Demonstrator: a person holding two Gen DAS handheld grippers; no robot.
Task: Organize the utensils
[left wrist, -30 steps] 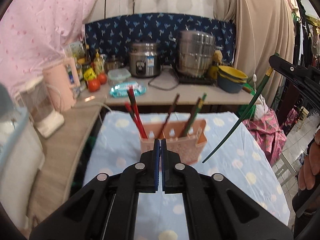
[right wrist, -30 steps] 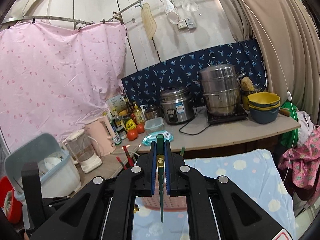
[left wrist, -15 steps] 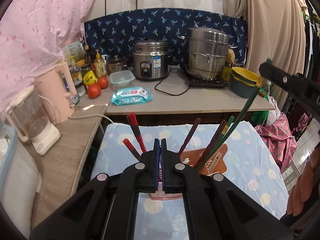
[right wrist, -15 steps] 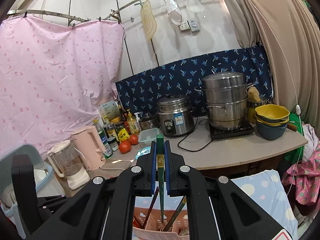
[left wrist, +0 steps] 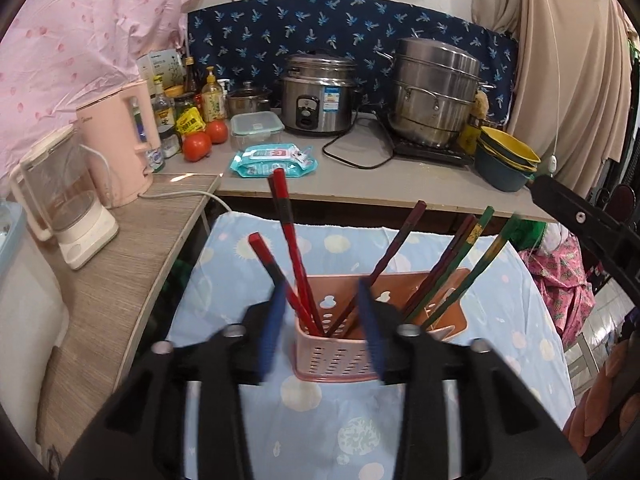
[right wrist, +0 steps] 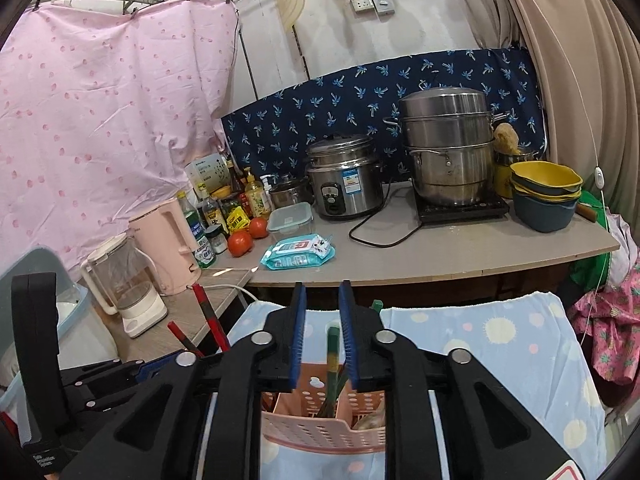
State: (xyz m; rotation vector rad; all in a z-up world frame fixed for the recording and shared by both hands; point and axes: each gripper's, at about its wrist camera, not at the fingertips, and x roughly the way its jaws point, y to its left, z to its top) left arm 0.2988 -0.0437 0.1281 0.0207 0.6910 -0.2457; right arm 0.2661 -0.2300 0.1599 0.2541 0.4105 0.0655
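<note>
A pink slotted utensil basket (left wrist: 340, 360) stands on the blue dotted tablecloth (left wrist: 500, 320). It holds red chopsticks (left wrist: 290, 248) on the left, a dark one (left wrist: 394, 252) in the middle and green ones (left wrist: 474, 276) on the right. My left gripper (left wrist: 320, 328) is open, its jaws on either side of the basket's near wall. My right gripper (right wrist: 322, 328) is open just above the basket (right wrist: 320, 424); a green chopstick (right wrist: 332, 356) stands free between its jaws, its lower end in the basket.
A counter (left wrist: 360, 176) behind holds a rice cooker (left wrist: 320, 96), a steel steamer (left wrist: 434, 92), stacked bowls (left wrist: 506, 160), wipes (left wrist: 274, 160), tomatoes (left wrist: 198, 146) and bottles. A pink kettle (left wrist: 116, 148) and a blender (left wrist: 60, 204) stand on the left shelf.
My right gripper lowered the green chopstick into the basket and opened, letting it go. My left gripper opened and moved closer to the basket.
</note>
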